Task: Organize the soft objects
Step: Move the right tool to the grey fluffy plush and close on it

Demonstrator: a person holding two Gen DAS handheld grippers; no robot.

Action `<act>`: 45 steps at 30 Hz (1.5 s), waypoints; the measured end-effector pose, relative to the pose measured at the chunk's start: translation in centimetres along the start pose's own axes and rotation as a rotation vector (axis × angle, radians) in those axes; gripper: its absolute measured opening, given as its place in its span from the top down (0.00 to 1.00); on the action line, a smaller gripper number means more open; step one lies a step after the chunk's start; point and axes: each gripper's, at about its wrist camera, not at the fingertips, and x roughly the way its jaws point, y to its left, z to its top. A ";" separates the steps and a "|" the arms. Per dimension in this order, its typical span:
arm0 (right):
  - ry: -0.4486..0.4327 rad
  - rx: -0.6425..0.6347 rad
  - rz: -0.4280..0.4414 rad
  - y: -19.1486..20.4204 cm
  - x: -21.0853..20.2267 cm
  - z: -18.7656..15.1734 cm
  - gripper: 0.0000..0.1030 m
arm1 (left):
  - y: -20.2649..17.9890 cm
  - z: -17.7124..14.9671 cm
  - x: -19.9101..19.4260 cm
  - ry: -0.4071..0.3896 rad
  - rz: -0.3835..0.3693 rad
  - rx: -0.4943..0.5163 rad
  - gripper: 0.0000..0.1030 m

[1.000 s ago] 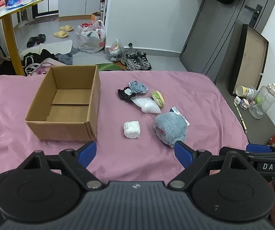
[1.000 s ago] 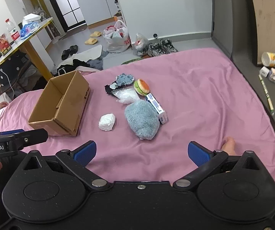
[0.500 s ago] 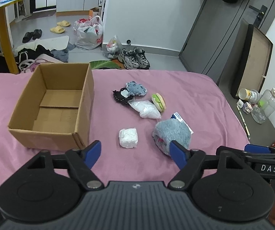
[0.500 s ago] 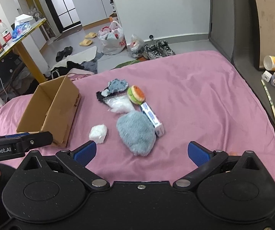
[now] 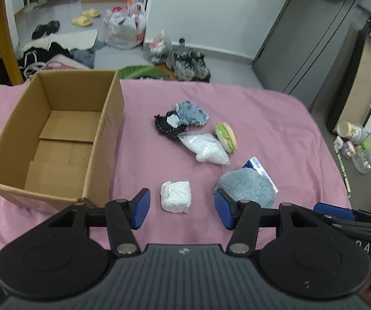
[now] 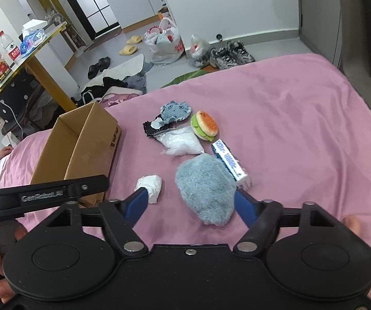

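Seven soft items, one box.
One cardboard box at nine o'clock; two white bundles, two blue plush pieces, one burger toy, one black piece, one tissue pack.

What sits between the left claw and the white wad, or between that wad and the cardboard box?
Nothing visible. The left claw is open with the white wad directly ahead between its fingers. Only bare pink bedsheet lies between the wad and the cardboard box; the box's top is open.

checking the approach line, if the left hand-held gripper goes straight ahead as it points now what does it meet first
Most likely the white wad: it lies centred between the open fingers of the left hand-held gripper, just ahead on the pink sheet. Depth is hard to judge.
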 end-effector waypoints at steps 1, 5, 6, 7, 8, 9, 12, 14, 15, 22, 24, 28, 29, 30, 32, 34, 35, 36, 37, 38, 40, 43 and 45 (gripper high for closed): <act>0.004 0.005 0.006 0.0 0.3 0.1 0.36 | 0.0 0.3 0.4 0.005 -0.001 -0.002 0.49; 0.020 0.027 0.036 -0.2 1.4 0.4 0.44 | -0.2 1.2 1.9 0.030 0.013 0.003 0.56; 0.028 0.033 0.045 -0.3 1.7 0.5 0.48 | -0.2 1.4 2.3 0.034 0.015 0.002 0.58; 0.037 0.039 0.054 -0.4 2.1 0.5 0.53 | -0.2 1.5 2.7 0.035 0.014 -0.001 0.59; 0.049 0.047 0.065 -0.5 2.6 0.6 0.55 | 0.0 1.6 3.0 0.034 0.009 -0.008 0.59; 0.057 0.050 0.074 -0.5 3.0 0.6 0.59 | 0.1 1.6 3.3 0.037 0.003 -0.013 0.59; 0.087 0.066 0.101 -0.8 4.1 0.4 0.64 | 0.2 1.5 4.6 0.052 0.003 -0.013 0.60; 0.102 0.074 0.103 -0.9 4.8 0.2 0.64 | 0.5 1.3 5.3 0.061 -0.009 -0.023 0.63; 0.111 0.079 0.103 -1.0 5.0 0.1 0.64 | 0.6 1.2 5.7 0.063 -0.023 -0.032 0.64; 0.133 0.088 0.053 -1.6 6.2 -0.1 0.63 | 0.3 0.9 7.6 0.091 -0.098 -0.042 0.64; 0.121 0.073 0.029 -1.7 6.2 -0.1 0.62 | 0.0 0.8 8.2 0.096 -0.116 -0.027 0.64; 0.098 0.046 -0.034 -2.2 6.2 0.1 0.55 | -0.7 0.8 9.3 0.111 -0.141 -0.013 0.64; 0.091 0.040 -0.058 -2.3 6.2 0.1 0.54 | -0.9 0.9 9.5 0.111 -0.143 -0.009 0.64; 0.084 0.034 -0.077 -2.5 6.2 0.1 0.53 | -1.0 0.9 9.7 0.114 -0.147 -0.009 0.64; 0.078 0.033 -0.101 -2.9 6.2 0.2 0.53 | -1.3 1.0 9.9 0.116 -0.166 -0.012 0.64; 0.078 0.056 -0.102 -3.6 6.3 0.3 0.54 | -1.6 1.2 10.4 0.119 -0.178 -0.012 0.64; 0.078 0.069 -0.102 -3.9 6.3 0.4 0.55 | -1.8 1.3 10.6 0.124 -0.187 -0.015 0.64; 0.075 0.079 -0.102 -4.2 6.4 0.5 0.59 | -1.9 1.5 10.8 0.129 -0.196 -0.020 0.64; 0.072 0.093 -0.097 -4.4 6.4 0.6 0.66 | -2.0 1.6 11.0 0.133 -0.207 -0.026 0.64; 0.067 0.107 -0.097 -4.7 6.3 0.6 0.69 | -2.1 1.6 11.0 0.134 -0.221 -0.027 0.64; 0.060 0.132 -0.094 -5.3 6.3 0.6 0.73 | -2.6 1.7 11.3 0.140 -0.248 -0.021 0.64; 0.057 0.182 -0.074 -6.2 6.2 0.6 0.77 | -3.4 1.4 12.3 0.168 -0.265 -0.024 0.64; 0.052 0.201 -0.067 -6.6 6.2 0.5 0.77 | -3.6 1.1 12.8 0.179 -0.278 -0.042 0.65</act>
